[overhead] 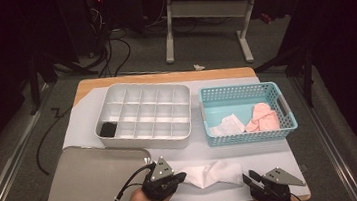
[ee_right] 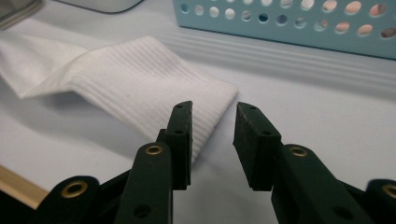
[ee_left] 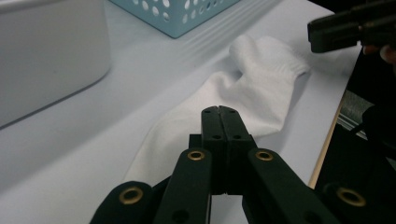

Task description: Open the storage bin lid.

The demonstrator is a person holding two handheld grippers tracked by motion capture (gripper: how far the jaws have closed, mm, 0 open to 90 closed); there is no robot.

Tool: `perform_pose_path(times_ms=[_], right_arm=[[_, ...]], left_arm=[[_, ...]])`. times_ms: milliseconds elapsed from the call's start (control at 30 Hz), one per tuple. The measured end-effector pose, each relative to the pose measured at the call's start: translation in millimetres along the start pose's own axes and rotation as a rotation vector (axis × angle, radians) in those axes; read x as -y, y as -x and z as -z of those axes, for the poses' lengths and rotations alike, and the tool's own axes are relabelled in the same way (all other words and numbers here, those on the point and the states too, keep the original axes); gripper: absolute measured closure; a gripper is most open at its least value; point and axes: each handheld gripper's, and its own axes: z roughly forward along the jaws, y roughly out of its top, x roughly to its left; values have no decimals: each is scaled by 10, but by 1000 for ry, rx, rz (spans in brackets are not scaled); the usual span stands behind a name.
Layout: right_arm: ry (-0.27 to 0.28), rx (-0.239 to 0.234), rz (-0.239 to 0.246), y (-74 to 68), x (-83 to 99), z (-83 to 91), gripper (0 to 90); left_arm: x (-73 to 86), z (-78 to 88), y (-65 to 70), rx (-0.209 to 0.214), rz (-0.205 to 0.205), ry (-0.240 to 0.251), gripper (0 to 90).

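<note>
1. White ribbed knit makes up the sock (overhead: 209,173), which lies flat and bent at the heel on the pale sheet (overhead: 282,152) covering the front of the table, between the two grippers.
2. The left gripper (overhead: 177,179) has its black jaws pressed together at the sock's toe end; in the left gripper view the tips meet over the fabric (ee_left: 219,112), but whether cloth is pinched between them cannot be told.
3. The right gripper (overhead: 249,178) sits just beside the sock's cuff, its jaws apart with nothing between them; in the right gripper view the ribbed cuff edge (ee_right: 205,107) lies just beyond the flat, matte pads (ee_right: 180,135).
4. A turquoise plastic basket (overhead: 289,119) with a perforated wall stands behind the sock to the right, holding a white sock (overhead: 227,124) and a pink sock (overhead: 264,117), both crumpled.
5. A white plastic organiser (overhead: 143,140) with a grid of square compartments stands to the left of the basket; one front-left cell holds a black item (overhead: 107,130).
6. A smooth grey lid (overhead: 94,182) with rounded corners lies flat at the front left.
</note>
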Motion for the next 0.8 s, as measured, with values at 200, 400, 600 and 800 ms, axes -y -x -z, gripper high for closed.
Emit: perform_pose_path(times_ms=[200,400,600,800], right_arm=[[21,-67,25,-167,-11,-2,603],[-8,-96,107,-381,-23,-167,546],[-23,-94,144,-413,-79,-322,615],[-38,-73,166,-429,-99,-457,814]], left_arm=[[-62,-4,-79,-12,32,27,899],[-77,-5,-135,-24,48,36,900],[-92,-8,-239,-62,65,48,900],[-93,-81,-392,-122,69,15,900]])
